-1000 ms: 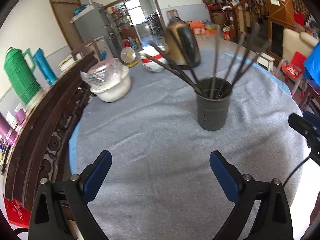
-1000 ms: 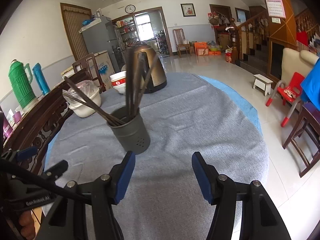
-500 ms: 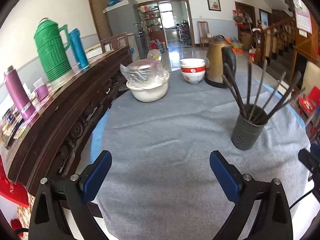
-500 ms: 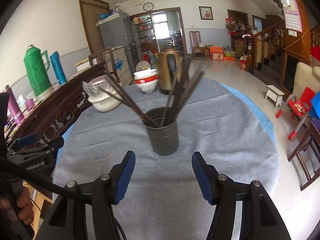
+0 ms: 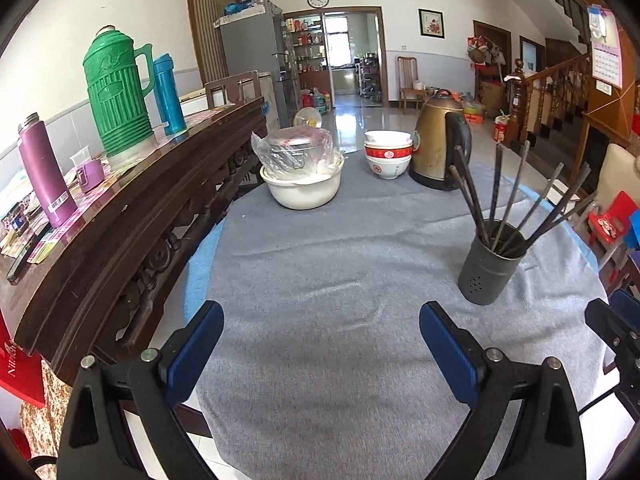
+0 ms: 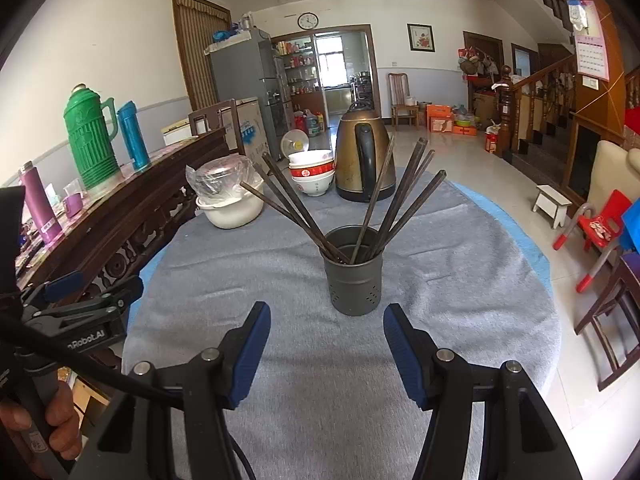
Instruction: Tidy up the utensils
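A dark metal utensil holder (image 6: pixel 353 276) stands upright on the grey cloth of the round table (image 6: pixel 460 264). Several dark chopsticks (image 6: pixel 404 208) fan out of it. In the left wrist view the holder (image 5: pixel 486 268) is to the right with the chopsticks (image 5: pixel 516 196) in it. My right gripper (image 6: pixel 326 332) is open and empty, just in front of the holder. My left gripper (image 5: pixel 322 332) is open and empty over bare cloth, left of the holder. The left gripper also shows at the left edge of the right wrist view (image 6: pixel 88 300).
A brass kettle (image 6: pixel 364 160), stacked red-and-white bowls (image 6: pixel 312 172) and a white pot with a bagged lid (image 6: pixel 228 196) stand at the table's far side. A dark wooden sideboard (image 5: pixel 100 216) with a green flask (image 5: pixel 116 92) runs along the left.
Both grippers have pulled back and lifted their view. The holder now sits farther from the left gripper and centred before the right one. Both stay open.
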### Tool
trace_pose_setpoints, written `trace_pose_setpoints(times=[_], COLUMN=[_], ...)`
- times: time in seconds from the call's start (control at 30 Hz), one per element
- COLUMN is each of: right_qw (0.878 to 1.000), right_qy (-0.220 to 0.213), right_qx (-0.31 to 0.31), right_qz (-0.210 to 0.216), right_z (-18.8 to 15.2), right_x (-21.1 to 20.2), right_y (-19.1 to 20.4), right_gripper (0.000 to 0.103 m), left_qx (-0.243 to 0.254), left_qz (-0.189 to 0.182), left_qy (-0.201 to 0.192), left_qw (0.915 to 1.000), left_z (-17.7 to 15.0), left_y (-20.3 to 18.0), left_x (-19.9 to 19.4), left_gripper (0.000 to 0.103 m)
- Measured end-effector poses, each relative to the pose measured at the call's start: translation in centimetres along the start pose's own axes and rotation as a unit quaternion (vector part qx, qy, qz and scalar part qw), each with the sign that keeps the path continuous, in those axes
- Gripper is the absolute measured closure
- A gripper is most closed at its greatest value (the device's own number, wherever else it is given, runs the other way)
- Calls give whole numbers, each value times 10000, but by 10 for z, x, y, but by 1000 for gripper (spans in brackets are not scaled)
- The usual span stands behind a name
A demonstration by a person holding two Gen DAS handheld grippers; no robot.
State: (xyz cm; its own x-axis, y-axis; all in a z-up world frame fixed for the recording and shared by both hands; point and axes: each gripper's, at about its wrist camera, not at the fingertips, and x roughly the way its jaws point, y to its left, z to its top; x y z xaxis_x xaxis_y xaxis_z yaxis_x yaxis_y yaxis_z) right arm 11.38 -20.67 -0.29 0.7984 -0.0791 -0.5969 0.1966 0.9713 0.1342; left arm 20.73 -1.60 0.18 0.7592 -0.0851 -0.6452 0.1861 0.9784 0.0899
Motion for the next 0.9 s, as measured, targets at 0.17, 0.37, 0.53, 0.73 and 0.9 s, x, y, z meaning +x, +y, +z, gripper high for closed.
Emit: trace_pose_setpoints(times=[0.17, 0.37, 0.53, 0.73, 0.9], right_qw=[9999, 9997, 9997, 9995, 9991], right_qy=[-11, -3, 1, 71, 92], right_qx=[38, 117, 107, 222, 309], right_qz=[-155, -213, -239, -224, -274], right_z=[0, 2, 3, 6, 8], right_x=[-5, -4, 0, 11, 22], right_y=[4, 4, 4, -3, -13], right_gripper=[40, 40, 40, 40, 40], left_qx=[7, -3, 25, 27, 58], left_qz=[-68, -106, -106, -71, -110], left_qy=[-72, -133, -169, -111, -93], left_qw=[10000, 9999, 9998, 9999, 9999], left_z=[-2, -2, 0, 3, 7], left_y=[3, 6, 5, 4, 1], left_x=[-7, -12, -13, -7, 2], left_gripper=[5, 5, 5, 5, 5])
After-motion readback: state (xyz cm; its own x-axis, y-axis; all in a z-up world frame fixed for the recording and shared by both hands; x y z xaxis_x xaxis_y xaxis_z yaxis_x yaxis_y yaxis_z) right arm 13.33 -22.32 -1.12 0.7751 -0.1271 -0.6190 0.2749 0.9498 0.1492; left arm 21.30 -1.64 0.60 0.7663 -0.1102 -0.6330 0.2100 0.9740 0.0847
